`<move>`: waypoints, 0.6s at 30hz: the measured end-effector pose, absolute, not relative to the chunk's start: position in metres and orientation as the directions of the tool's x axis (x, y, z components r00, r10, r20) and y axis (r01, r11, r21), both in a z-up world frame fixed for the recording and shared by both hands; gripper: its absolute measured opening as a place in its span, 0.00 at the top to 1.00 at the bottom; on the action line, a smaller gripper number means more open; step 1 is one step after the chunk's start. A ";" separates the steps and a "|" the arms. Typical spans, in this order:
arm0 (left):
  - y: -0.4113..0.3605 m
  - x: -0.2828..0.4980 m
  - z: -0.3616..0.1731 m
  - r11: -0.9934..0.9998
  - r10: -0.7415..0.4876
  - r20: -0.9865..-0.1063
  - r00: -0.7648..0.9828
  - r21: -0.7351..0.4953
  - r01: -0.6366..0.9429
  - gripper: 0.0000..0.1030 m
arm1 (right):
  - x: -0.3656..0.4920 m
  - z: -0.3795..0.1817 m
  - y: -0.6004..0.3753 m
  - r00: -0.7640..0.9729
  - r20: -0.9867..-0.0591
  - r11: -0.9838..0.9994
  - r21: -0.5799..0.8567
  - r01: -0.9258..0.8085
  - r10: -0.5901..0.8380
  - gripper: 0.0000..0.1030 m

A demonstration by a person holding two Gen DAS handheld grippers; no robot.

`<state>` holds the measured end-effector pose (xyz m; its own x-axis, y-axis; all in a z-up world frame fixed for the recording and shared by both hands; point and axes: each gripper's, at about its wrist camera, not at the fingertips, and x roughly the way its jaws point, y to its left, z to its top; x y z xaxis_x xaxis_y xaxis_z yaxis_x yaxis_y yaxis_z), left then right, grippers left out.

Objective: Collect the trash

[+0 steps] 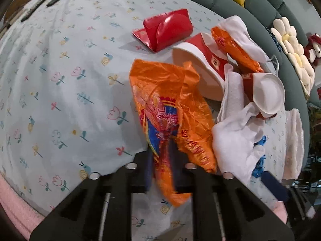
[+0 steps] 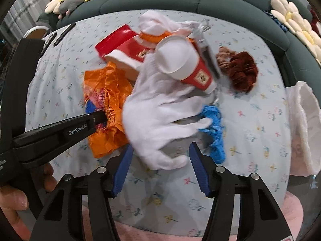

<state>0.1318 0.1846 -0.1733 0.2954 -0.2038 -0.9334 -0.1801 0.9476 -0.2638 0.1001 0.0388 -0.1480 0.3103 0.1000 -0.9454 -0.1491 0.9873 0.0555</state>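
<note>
Left gripper (image 1: 161, 168) pinched the crinkled orange plastic wrapper (image 1: 170, 104) mid-bedspread. Right gripper (image 2: 160, 156) stood half-spread (pads apparently not touching) around the white cloth glove (image 2: 158, 124), which lay straight ahead, long axis pointing away from the jaws.

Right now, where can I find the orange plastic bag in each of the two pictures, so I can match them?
Left wrist view: the orange plastic bag fills the centre and runs down between the pads of the left hand-held gripper, which pinch it.
Right wrist view: it lies left of centre, beside the white glove.
Shared landmark: the white paper cup with a red band.
</note>
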 end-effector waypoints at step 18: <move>0.186 0.108 -0.102 0.964 -0.154 -0.885 0.440 -0.231 -0.128 0.97 | 0.097 -0.106 0.029 0.397 -0.895 0.977 0.157 -0.146 0.203 0.97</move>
